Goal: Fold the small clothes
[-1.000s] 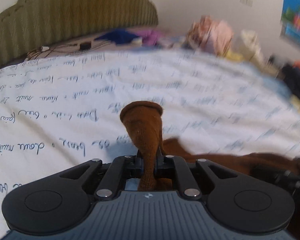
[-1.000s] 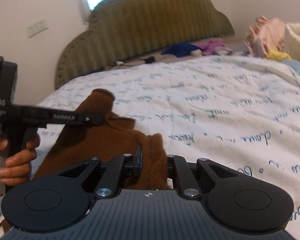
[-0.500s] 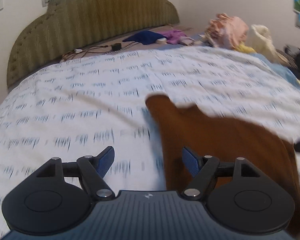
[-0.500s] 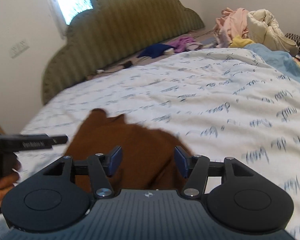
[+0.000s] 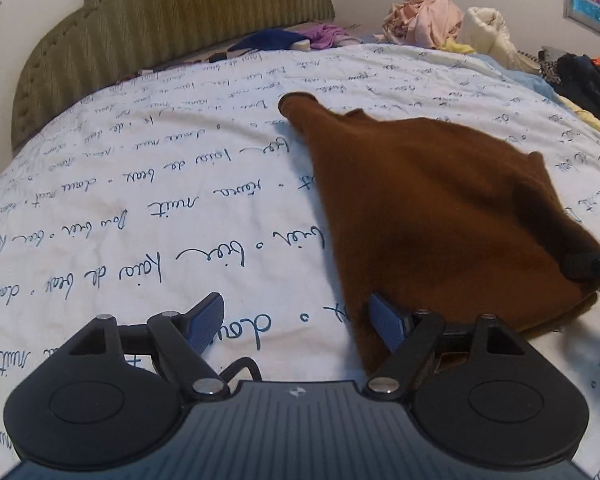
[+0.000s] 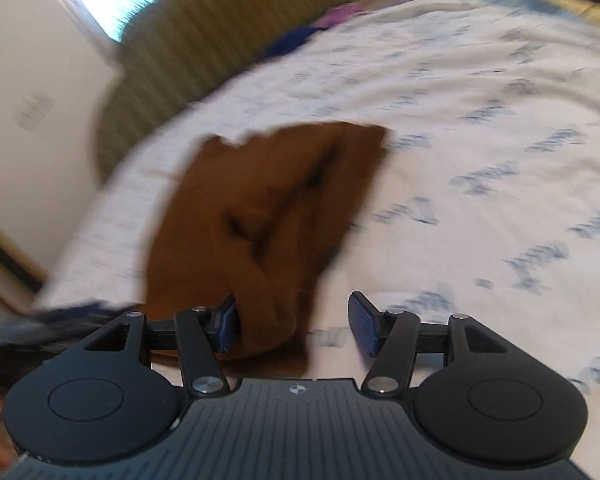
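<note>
The bed (image 5: 148, 184), under one white cover printed with blue handwriting, carries the work: a single brown knit garment (image 5: 420, 208) lies spread on it, one narrow cuffed end pointing toward the green headboard (image 5: 172, 20), its near hem just ahead of both tools. Beyond it, against the far wall, sits one loose heap of pink and cream laundry (image 5: 424, 20), and a blue and a purple item lie by the headboard. There are two tools. The left hand-held gripper (image 5: 296, 322) has just been opening; its jaws stand spread, the right pad over the garment's near left edge, the other over bare cover, nothing pinched. The right hand-held gripper (image 6: 296, 324) stands spread as well, a fold of the garment bulging against its left pad without being pressed; this view is blurred. The step in hand looks like laying the piece flat before a fold. To do it well, I would smooth the rumpled near corner first, then pinch two matching points of one edge, lift low and carry both across evenly.
</note>
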The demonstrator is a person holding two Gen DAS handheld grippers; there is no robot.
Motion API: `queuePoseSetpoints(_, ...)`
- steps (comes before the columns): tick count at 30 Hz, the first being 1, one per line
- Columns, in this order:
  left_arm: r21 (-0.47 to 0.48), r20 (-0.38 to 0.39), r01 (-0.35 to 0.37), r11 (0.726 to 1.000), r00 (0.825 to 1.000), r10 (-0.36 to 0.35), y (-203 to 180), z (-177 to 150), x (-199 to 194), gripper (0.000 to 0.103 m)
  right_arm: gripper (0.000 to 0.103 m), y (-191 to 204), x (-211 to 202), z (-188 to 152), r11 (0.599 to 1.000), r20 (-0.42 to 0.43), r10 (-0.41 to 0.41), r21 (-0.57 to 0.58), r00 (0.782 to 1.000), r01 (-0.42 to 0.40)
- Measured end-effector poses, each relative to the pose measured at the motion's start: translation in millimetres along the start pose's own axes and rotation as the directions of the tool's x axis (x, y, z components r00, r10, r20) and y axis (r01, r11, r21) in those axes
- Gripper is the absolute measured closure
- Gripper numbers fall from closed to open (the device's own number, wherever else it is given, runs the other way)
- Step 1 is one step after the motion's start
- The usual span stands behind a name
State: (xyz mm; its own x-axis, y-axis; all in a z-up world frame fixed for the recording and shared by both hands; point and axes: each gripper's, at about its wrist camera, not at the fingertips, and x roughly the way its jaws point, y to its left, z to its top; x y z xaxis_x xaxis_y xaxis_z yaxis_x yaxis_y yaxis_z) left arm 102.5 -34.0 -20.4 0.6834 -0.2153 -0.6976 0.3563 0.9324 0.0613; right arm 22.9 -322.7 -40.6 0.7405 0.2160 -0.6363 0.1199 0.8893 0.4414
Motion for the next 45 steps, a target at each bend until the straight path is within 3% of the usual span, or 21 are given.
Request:
queuePoseSetpoints(4, -0.029, 0.035, 0.015, 0.999, 0.999, -0.014, -2.8, -2.2, -17.0, 0.023, 0.044, 20.3, -17.0, -7.1, 0.997, 0.069, -0.031, -0.071, 0.997, 0.036)
queuePoseSetpoints(6, -0.046, 0.014, -0.008, 0.999, 1.0, 0.008, -6.6, -4.5, -14.3, 0.023, 0.029, 29.8, -15.1, -10.4, 0.988, 0.089, -0.08, -0.126, 0.993, 0.091)
queuePoseSetpoints(7, -0.055, 0.005, -0.018, 0.998, 1.0, 0.018, -8.3, -6.1, -13.3, 0.023, 0.028, 30.5, -10.4, -11.3, 0.982, 0.081, -0.112, -0.146, 0.99, 0.123)
queuePoseSetpoints(10, -0.079, -0.003, -0.034, 0.996, 0.999, 0.034, -11.1, -9.2, -16.2, 0.023, 0.027, 27.2, -2.9, -17.0, 0.977, 0.069, -0.151, -0.139, 0.986, 0.159)
queuePoseSetpoints(13, -0.083, -0.005, -0.047, 0.995, 0.999, 0.047, -12.8, -10.8, -20.2, 0.023, 0.017, 27.9, -7.7, -19.9, 0.978, 0.09, -0.156, -0.129, 0.984, 0.167)
queuePoseSetpoints(32, -0.151, -0.04, -0.076, 0.986, 0.997, 0.071, -21.3, -40.5, -34.3, 0.023, 0.006, 48.2, -14.1, -47.4, 0.958, 0.082, -0.179, -0.212, 0.98, 0.193)
queuePoseSetpoints(45, -0.16, -0.018, -0.113, 0.981, 0.994, 0.111, -34.0, -56.8, -33.7, 0.018, 0.002, 59.0, -16.1, -61.5, 0.916, 0.105, -0.24, -0.304, 0.965, 0.261)
